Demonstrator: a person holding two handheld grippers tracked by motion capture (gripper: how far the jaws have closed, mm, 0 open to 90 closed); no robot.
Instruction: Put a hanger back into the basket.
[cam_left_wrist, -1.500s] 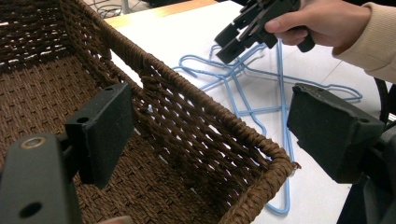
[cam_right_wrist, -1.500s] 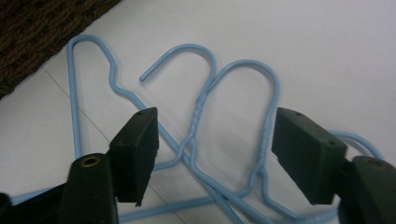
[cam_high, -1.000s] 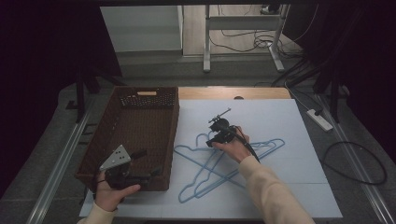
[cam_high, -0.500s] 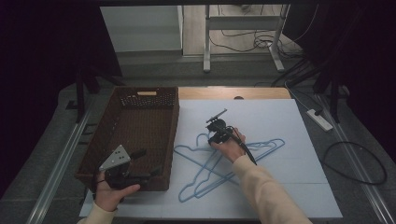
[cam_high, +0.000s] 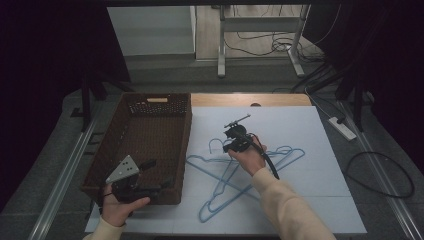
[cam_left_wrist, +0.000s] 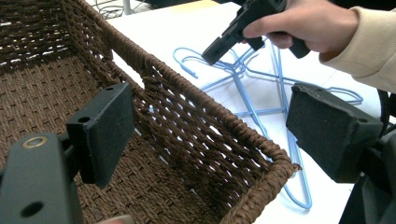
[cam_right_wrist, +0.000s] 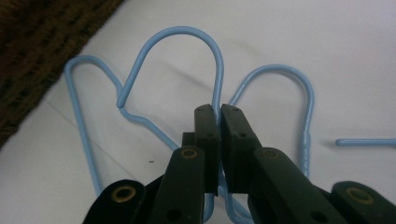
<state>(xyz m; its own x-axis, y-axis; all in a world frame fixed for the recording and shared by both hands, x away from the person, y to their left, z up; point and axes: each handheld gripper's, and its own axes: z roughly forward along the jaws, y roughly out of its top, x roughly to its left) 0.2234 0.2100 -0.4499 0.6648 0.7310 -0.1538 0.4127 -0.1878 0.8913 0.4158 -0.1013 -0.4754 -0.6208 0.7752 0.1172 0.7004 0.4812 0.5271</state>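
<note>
Several light-blue wire hangers (cam_high: 295, 152) lie crossed on the pale sheet (cam_high: 320, 200), right of a brown wicker basket (cam_high: 186, 135). My right gripper (cam_high: 227, 146) points down-left over their hooks. In the right gripper view it (cam_right_wrist: 218, 108) is shut on the shank of one hanger hook (cam_right_wrist: 187, 30), with a second hook (cam_right_wrist: 289, 70) at the right and a third (cam_right_wrist: 77, 60) at the left. My left gripper (cam_high: 159, 174) stands open at the basket's near right corner, holding nothing. In the left gripper view its jaws (cam_left_wrist: 215, 135) straddle the basket rim (cam_left_wrist: 187, 93), with the right gripper (cam_left_wrist: 210, 53) beyond.
The basket's inside is bare. A wooden table edge (cam_high: 250, 100) shows behind the sheet. On the floor are a power strip (cam_high: 342, 127) and a looped cable (cam_high: 380, 175) at the right, and a desk frame (cam_high: 220, 50) at the back.
My right gripper has shifted slightly left and farther away over the hanger hooks. The left gripper has stayed put and open.
</note>
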